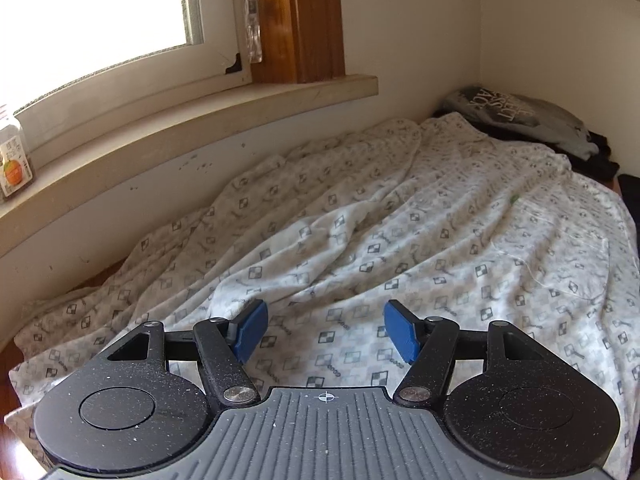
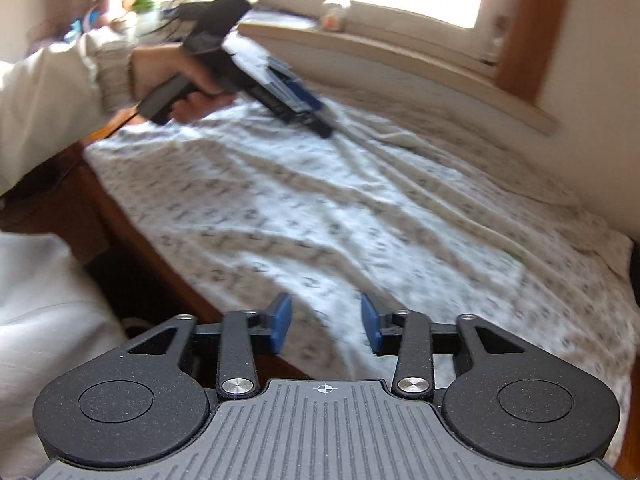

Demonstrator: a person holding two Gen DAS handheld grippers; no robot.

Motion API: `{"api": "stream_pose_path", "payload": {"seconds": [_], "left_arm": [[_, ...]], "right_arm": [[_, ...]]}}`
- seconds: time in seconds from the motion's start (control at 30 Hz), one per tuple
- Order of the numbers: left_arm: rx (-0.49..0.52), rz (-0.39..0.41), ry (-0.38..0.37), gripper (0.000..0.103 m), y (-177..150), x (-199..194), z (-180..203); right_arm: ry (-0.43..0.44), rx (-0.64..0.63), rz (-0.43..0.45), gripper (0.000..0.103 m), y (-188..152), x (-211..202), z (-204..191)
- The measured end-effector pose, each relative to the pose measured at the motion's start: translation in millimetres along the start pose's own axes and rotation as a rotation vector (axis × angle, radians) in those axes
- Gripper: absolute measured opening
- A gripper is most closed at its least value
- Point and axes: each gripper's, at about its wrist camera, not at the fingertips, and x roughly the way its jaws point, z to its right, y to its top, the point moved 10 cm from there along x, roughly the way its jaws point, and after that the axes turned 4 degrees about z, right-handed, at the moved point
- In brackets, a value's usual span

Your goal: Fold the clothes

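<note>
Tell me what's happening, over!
Left tongs open, empty, over the patterned sheet. Right tongs open, empty. Grey clothes piled at the far corner, untouched. Nothing in the way.

Right hand-held gripper (image 2: 326, 322) empty, jaws apart, above patterned cloth (image 2: 320, 208).
</note>
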Motion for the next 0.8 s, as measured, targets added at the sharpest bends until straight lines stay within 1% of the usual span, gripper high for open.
{"api": "stream_pose_path", "payload": {"seconds": [0.07,0.1,0.13,0.17,0.2,0.27,0.3,0.4,0.47,0.53,0.57,0.63,0.67,0.7,0.73,0.77,0.8], "left_arm": [[-0.009,-0.006,0.005,0.068,-2.7,0.9,-2.0],[-0.013,-0.008,0.009,0.068,-4.4,1.1,-3.3],[-0.017,-0.009,0.01,0.069,-6.2,1.3,-4.6],[-0.022,-0.011,0.01,0.068,-7.7,1.3,-6.5],[-0.026,-0.011,0.016,0.068,-8.9,1.0,-9.1],[-0.036,-0.007,0.027,0.068,-9.4,-1.2,-15.3],[-0.04,-0.004,0.033,0.068,-8.8,-3.2,-18.3],[-0.057,0.008,0.035,0.068,-6.3,-10.3,-25.4],[-0.054,0.008,0.037,0.068,-6.9,-12.8,-27.1],[-0.038,-0.001,0.042,0.068,-9.1,-11.5,-26.4],[-0.034,-0.003,0.043,0.068,-9.6,-9.8,-25.9],[-0.038,-0.003,0.036,0.068,-11.0,-6.3,-24.1],[-0.04,0.0,0.034,0.069,-11.1,-5.0,-22.3],[-0.039,0.003,0.034,0.069,-10.3,-4.0,-19.4],[-0.037,0.009,0.03,0.068,-9.3,-3.6,-15.5],[-0.033,0.016,0.021,0.069,-8.0,-3.4,-10.0],[-0.029,0.023,0.008,0.069,-6.2,-3.3,-3.4]], "right_arm": [[-0.006,-0.039,-0.036,0.024,-2.4,9.1,-2.7],[-0.001,-0.051,-0.057,0.016,-4.8,12.4,-3.1],[0.009,-0.067,-0.075,0.011,-7.0,15.1,-4.2],[0.007,-0.084,-0.082,0.01,-7.2,14.8,-6.3],[0.003,-0.101,-0.086,0.002,-7.0,14.1,-8.3],[-0.029,-0.128,-0.055,0.002,1.7,4.6,-9.2],[-0.028,-0.129,-0.038,0.002,8.9,-5.1,-9.7],[-0.031,-0.109,0.036,0.002,33.0,-48.6,-8.3],[-0.01,-0.112,0.018,0.002,24.9,-60.4,-12.8],[0.022,-0.13,-0.09,0.002,-5.8,-50.5,-20.8],[0.02,-0.151,-0.113,0.002,-16.3,-46.9,-23.8],[0.037,-0.127,-0.133,0.003,-23.6,-41.8,-22.8],[0.031,-0.108,-0.116,0.003,-20.6,-43.3,-18.5],[0.025,-0.089,-0.098,0.007,-17.6,-44.8,-14.1],[0.02,-0.071,-0.081,0.017,-14.6,-46.3,-9.7],[0.014,-0.052,-0.063,0.023,-11.6,-47.8,-5.2],[0.006,-0.034,-0.046,0.034,-9.1,-49.7,-0.5]]}}
